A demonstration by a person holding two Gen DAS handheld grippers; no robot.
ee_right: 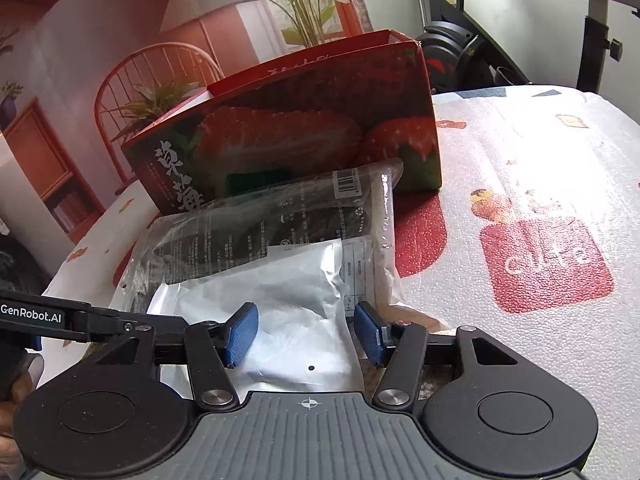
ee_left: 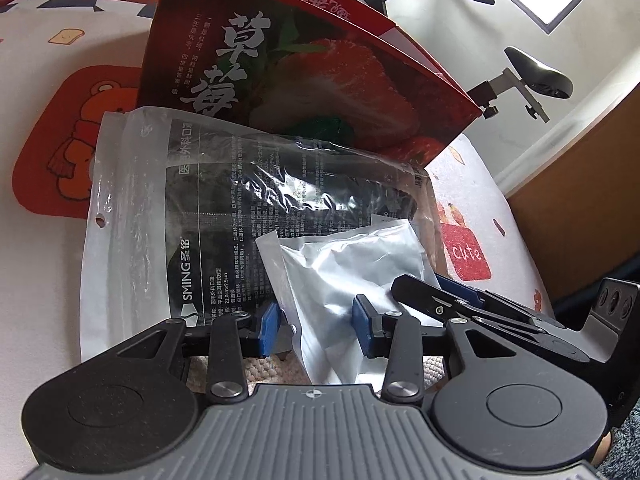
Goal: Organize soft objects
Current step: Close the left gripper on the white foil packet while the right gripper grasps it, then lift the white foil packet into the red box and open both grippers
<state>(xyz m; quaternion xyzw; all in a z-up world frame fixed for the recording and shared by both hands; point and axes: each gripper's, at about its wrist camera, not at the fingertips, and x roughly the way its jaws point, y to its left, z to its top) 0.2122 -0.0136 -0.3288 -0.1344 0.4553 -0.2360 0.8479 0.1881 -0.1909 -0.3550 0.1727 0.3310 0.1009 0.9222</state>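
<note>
The white pouch (ee_left: pixel 348 264) is lying on top of the clear mask bag (ee_left: pixel 192 216), and both are leaning against the front of the red strawberry box (ee_left: pixel 304 72) near the desk's (ee_right: pixel 520 152) edge closest to me. I am reading that stacking as deliberate: the flat packs are being gathered against the box, which I judge to be where the soft things are meant to go.

I am holding the left claw (ee_left: pixel 316 328) partly open around the pouch's near end; its blue pads (ee_left: pixel 269 326) are flanking the film, and I cannot tell whether they are actually pressing on it. The right claw (ee_right: pixel 306 334) is also standing partly open over the same pouch, with visible gaps at both pads, so it is gripping nothing.

The left view is showing me the mask bag's full width, its punched hanging hole and its printed label, plus the right claw's arm reaching in from the right. The right view is giving me what that one hides: the box's open top edge, the bag's barcode end, and the bare patterned desk cover stretching away to the right.
</note>
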